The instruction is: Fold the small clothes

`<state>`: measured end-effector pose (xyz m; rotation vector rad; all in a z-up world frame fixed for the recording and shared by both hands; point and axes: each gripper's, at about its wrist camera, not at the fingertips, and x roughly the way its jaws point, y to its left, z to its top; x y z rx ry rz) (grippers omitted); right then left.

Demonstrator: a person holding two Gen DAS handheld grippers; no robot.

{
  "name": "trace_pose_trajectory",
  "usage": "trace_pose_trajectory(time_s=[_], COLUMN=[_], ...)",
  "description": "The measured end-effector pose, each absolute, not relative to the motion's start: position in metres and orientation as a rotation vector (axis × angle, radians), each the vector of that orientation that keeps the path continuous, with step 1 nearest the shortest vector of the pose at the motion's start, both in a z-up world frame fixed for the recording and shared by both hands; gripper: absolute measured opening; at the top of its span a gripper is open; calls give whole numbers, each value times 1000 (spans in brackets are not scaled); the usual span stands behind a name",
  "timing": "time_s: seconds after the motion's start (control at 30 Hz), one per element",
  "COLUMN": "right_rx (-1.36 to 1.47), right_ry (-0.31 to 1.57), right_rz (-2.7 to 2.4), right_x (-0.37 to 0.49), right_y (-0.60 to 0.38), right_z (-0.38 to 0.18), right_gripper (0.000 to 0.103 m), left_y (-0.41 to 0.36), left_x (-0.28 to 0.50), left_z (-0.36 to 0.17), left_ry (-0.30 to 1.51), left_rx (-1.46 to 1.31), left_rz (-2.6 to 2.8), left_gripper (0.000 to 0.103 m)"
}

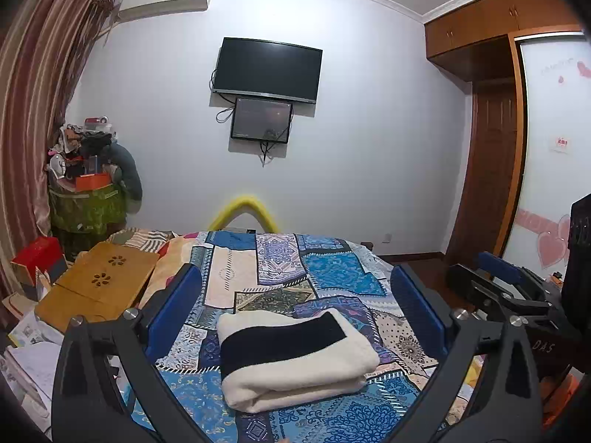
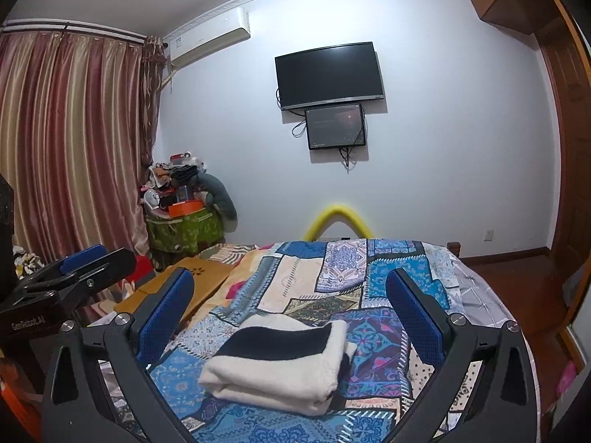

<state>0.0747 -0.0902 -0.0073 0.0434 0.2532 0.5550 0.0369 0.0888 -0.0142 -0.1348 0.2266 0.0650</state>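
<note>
A folded white fleece garment with a broad black stripe [image 1: 295, 358] lies in a neat bundle on the patchwork bedspread [image 1: 332, 269]. In the left wrist view my left gripper [image 1: 295, 295] hovers above it, open, with nothing between its blue pads. The other gripper [image 1: 498, 277] shows at the right edge of that view. In the right wrist view the same garment [image 2: 280, 365] lies below my right gripper [image 2: 291, 295], which is open and empty too. My left gripper [image 2: 85, 265] appears at the left edge there, beside the bed [image 2: 388, 265].
A wooden lap table [image 1: 99, 284] rests on the bed's left side, with boxes and papers [image 1: 33, 269] beyond it. A heaped laundry basket [image 1: 88, 199] stands by the curtain. A yellow foam bumper [image 1: 242, 210] marks the bed's far end. A wardrobe [image 1: 491, 147] is on the right.
</note>
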Motion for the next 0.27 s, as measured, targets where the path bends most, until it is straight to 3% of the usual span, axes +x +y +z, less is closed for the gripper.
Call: trace_pose_trajectory(time_s=[0.27], right_rx=[45], right_ry=[258], right_rz=[556], right_x=[74], right_y=[-90], right_z=[-8], right_gripper=[103], left_y=[89], left_x=[37], left_z=[-16], left_ry=[225], left_rx=[-142], left_rz=[74], left_gripper=[103])
